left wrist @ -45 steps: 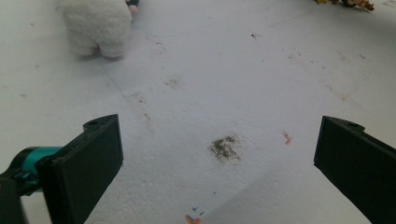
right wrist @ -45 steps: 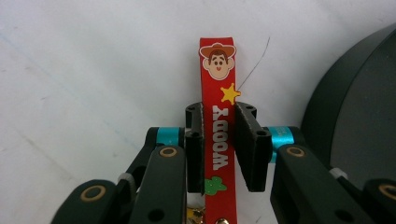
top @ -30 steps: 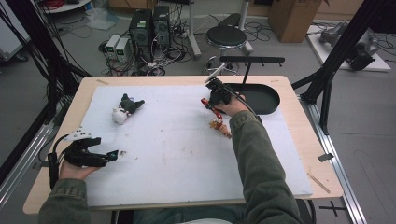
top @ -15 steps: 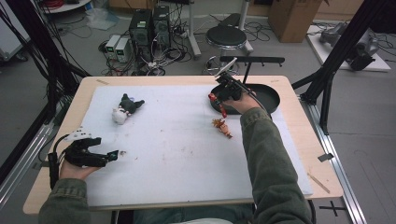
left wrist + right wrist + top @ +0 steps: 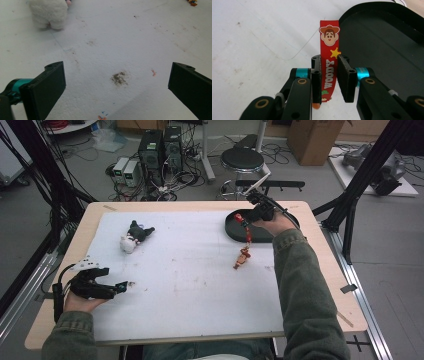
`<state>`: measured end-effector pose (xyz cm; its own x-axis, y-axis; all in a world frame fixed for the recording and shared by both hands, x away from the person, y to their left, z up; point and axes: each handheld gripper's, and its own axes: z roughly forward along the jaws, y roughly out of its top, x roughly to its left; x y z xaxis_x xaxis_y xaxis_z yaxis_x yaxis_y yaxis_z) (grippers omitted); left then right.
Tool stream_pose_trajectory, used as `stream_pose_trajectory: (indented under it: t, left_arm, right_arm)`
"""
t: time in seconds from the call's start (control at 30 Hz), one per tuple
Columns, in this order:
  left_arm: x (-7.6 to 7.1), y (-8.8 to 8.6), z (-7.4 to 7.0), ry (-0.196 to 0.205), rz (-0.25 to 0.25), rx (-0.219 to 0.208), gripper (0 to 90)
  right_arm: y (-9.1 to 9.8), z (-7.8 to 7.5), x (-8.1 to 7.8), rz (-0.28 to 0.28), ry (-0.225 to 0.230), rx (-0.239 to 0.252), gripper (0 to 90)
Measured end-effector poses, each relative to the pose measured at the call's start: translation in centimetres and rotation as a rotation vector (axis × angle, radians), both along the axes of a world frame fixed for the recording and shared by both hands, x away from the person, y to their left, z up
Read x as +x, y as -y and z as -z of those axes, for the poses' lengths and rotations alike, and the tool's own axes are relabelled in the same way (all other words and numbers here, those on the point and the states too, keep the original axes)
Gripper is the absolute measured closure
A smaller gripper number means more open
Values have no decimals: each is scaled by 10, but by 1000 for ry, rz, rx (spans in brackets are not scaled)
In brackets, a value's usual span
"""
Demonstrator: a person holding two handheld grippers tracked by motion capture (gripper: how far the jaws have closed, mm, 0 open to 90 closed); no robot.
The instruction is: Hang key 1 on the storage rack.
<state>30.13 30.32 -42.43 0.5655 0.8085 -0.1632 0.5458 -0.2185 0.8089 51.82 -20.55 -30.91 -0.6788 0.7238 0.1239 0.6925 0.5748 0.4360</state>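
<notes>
- Two tools: right tool [image 5: 329, 75] pinches a red printed Woody strap [image 5: 329, 60] at the black oval tray [image 5: 235, 227], seemingly for dropping it inside.
- Left tool [image 5: 117, 287] rests wide open, empty, on the white surface [image 5: 190, 290].

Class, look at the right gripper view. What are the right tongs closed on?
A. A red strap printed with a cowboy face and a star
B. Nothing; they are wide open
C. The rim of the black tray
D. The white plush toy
A: the right tongs pinch the red strap between their jaws, beside the black tray; the white plush toy lies far across the table.
</notes>
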Motion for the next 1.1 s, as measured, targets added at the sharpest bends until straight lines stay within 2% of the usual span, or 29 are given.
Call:
stream_pose_trajectory:
  t: [0.13, 0.17, 0.2, 0.33, 0.47, 0.53, 0.67, 0.9, 1.0, 1.1]
  left_arm:
    - [0, 0, 0, 0, 2, 3, 17]
    - [0, 0, 0, 0, 0, 1, 17]
    - [0, 0, 0, 1, -1, -1, 17]
    - [1, -1, 0, 1, -1, 0, 17]
    - [1, 0, 0, 0, -4, -1, 17]
    - [1, -1, 0, -3, -3, -2, 17]
    - [1, -1, 1, -3, -2, -1, 17]
    - [1, -1, 1, -4, -4, -1, 17]
    - [1, -1, 1, -5, -1, -3, 17]
    - [1, -1, 1, -6, 0, 0, 17]
  right_arm:
    - [8, -5, -1, 6, -2, 9, 749]
    - [11, -7, -1, -10, 5, 5, 749]
    - [11, -10, -2, 9, -1, 21, 749]
    - [17, -24, 0, -28, 30, 15, 749]
    - [19, -36, -1, -26, 30, 58, 749]
    - [21, -41, 0, -37, 39, 50, 749]
    - [27, -52, 0, -25, 53, 71, 749]
    - [37, -70, 0, 6, 87, 76, 749]
    - [42, -78, 2, 14, 106, 97, 749]
    - [46, -84, 6, 20, 107, 97, 748]
